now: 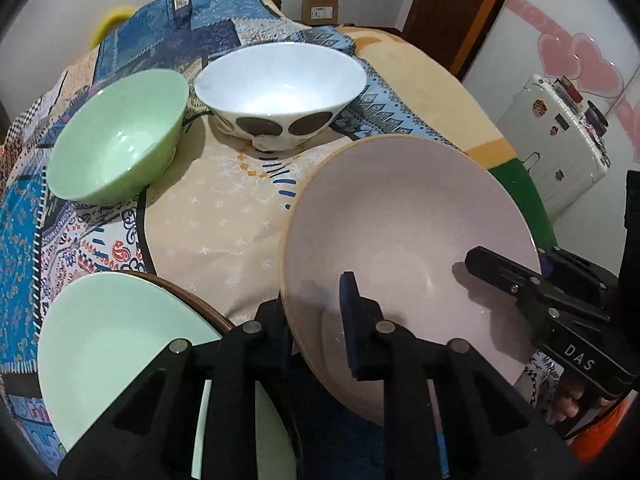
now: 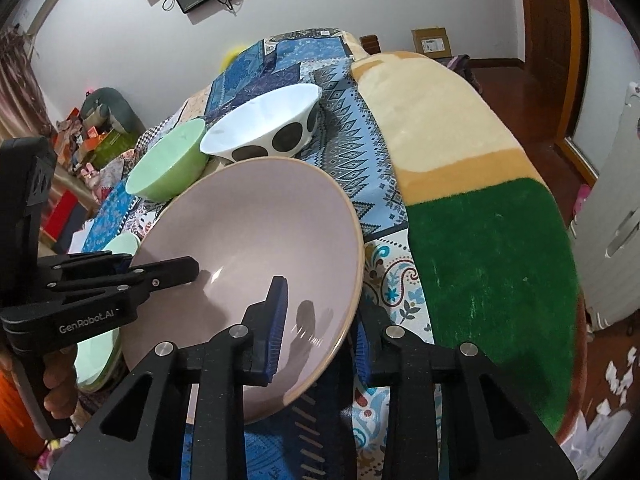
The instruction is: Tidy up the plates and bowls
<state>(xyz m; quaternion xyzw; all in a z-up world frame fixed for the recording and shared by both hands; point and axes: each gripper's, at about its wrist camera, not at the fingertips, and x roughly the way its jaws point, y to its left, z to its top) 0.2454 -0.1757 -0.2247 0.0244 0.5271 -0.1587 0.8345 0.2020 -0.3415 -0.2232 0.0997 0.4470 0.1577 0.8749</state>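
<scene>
Currently both tongs clamp the wide pale pink ceramic bowl [image 1: 408,240]: left gripper [image 1: 316,320] pinches its near-left rim, right gripper [image 2: 316,328] its near-right rim. Just left of the left tongs lies a mint green plate [image 1: 108,340]; ahead stand a green glazed bowl [image 1: 120,136] and a white spotted bowl [image 1: 280,92], apart. Judgement: early stage, nothing stacked yet.

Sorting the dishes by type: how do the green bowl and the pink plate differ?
The green bowl is deep and narrow; the pink plate is wide and shallow. The bowl sits untouched on the cloth; the plate is clamped at its rim by the left gripper and right gripper. Both are plain and empty.
</scene>
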